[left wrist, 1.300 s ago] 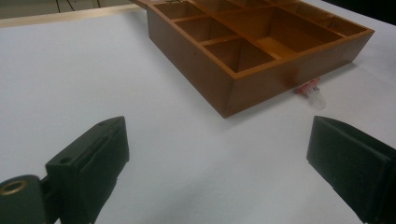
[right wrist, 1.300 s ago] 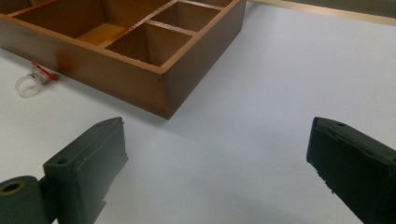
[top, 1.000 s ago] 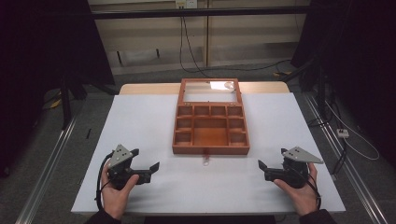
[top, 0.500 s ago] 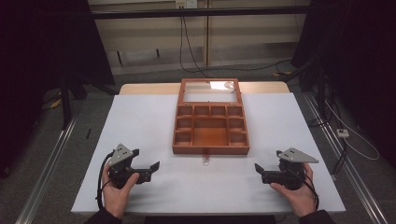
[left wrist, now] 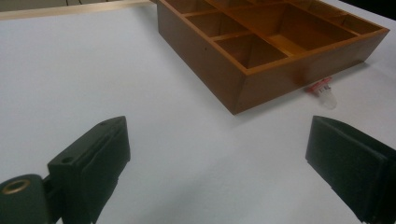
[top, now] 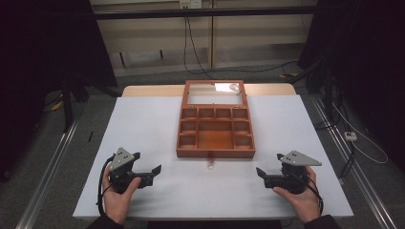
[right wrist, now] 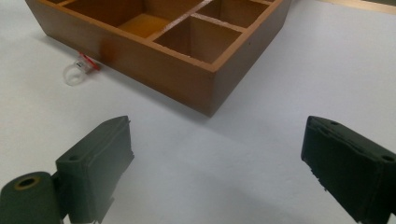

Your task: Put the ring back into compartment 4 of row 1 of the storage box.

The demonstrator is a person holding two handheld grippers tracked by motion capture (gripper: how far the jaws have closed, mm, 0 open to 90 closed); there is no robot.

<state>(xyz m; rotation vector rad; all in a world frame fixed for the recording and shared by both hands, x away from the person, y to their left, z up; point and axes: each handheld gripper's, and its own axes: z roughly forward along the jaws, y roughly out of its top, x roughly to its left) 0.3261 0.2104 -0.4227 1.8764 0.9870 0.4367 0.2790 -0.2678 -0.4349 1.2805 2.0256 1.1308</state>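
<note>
A brown wooden box (top: pixel 215 151) with several compartments sits mid-table, its glass-paned lid (top: pixel 215 93) laid open on the far side. A small clear and red piece (top: pixel 210 165) lies on the white table (top: pixel 143 129) just before the box's front wall. My left gripper (top: pixel 155 170) rests at the near left, open, aimed at the box (left wrist: pixel 261 84) and the small piece (left wrist: pixel 322 93). My right gripper (top: pixel 260 171) is at the near right, open; its jaws have just been closing slightly with nothing between them. Ahead of it lie the box (right wrist: pixel 159 70) and the piece (right wrist: pixel 77 70).
The white table top ends at a wooden strip behind the lid. Cables run across the floor beyond the table and at its right. Metal rails flank the table on both sides.
My right gripper has edged a little leftward and toward the near edge. The left gripper, the box and the small piece have stayed put.
</note>
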